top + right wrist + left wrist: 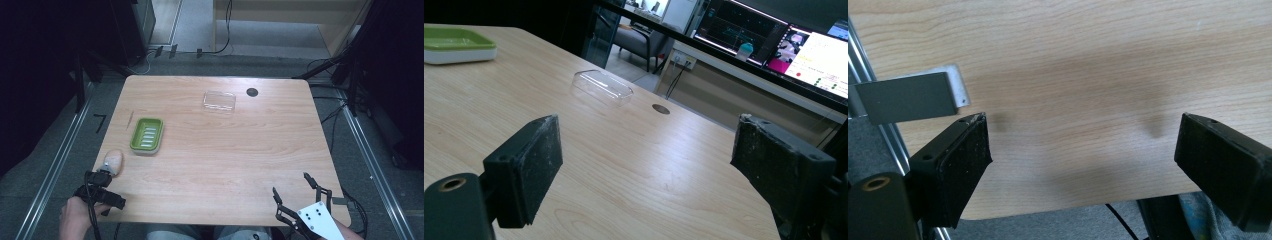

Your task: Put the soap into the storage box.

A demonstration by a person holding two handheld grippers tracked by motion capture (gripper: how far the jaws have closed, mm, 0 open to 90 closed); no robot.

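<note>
Left gripper (1083, 160): jaws spread wide, nothing between them; in its own view they hang over bare wood at the table's near edge. In the high view it (102, 187) sits at the near left corner, in the person's left hand (75, 216).
Right gripper (646, 172): jaws spread wide, nothing between the pads. In the high view it (295, 187) sits at the near right corner with its grey plate on top, jaws pointing out over the table.
Soap bar (114, 161): pale, oval, lying on the table near the left edge, just ahead of the left gripper; whether the two touch I cannot tell. No jaw is around it.
Soap dish (147, 135): green tray with a ribbed floor on a white base, just beyond the soap bar, apart from it. In the right gripper view it (454, 44) lies far off at upper left.
Clear lid (219, 101): transparent rectangular piece, far side of the table near the middle, well apart from the dish; in the right gripper view it (601, 87) lies flat.
Round dark grommet (252, 92): set in the tabletop just right of the clear lid.
Thin stick (130, 120): lies near the left edge, beside the soap dish.
Table (240, 160): light wood, rounded corners.
Monitors (804, 45): lit screens beyond the table in the right gripper view.
</note>
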